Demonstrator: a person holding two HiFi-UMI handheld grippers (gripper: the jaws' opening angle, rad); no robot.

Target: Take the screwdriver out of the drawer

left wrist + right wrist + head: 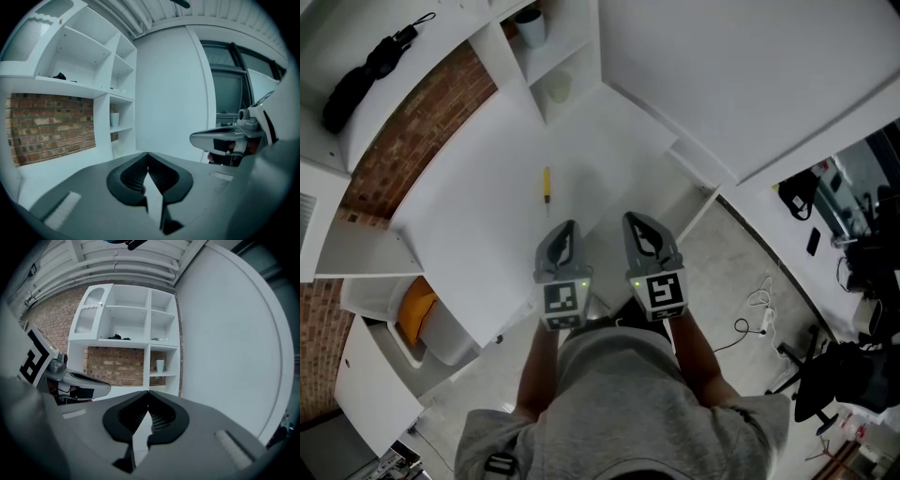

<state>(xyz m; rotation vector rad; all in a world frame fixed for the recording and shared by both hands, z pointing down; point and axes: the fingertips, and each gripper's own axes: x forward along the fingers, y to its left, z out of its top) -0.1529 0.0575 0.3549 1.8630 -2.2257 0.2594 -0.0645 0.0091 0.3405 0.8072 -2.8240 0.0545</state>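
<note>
A broad white worktop [478, 216] is filling the middle of the head view, backed by a red brick wall [422, 122] and a white shelf unit [567, 52]. A person in a grey shirt [628, 403] is standing at the worktop's near edge, holding both tools close to the body. The left hand-held gripper [567, 225] is pointing out over the worktop with its jaws pressed together and nothing between them, as the left gripper view [147, 153] is showing. The right hand-held gripper [635, 217] is sitting just beside it, jaws likewise closed and empty [148, 392]. A folded black umbrella [366, 75] is lying on a shelf at the upper left. The yellow-handled screwdriver [547, 185] is lying on the bare worktop, a little ahead of the left hand-held gripper and apart from both. A pale cup [531, 26] is standing in a shelf compartment.
</note>
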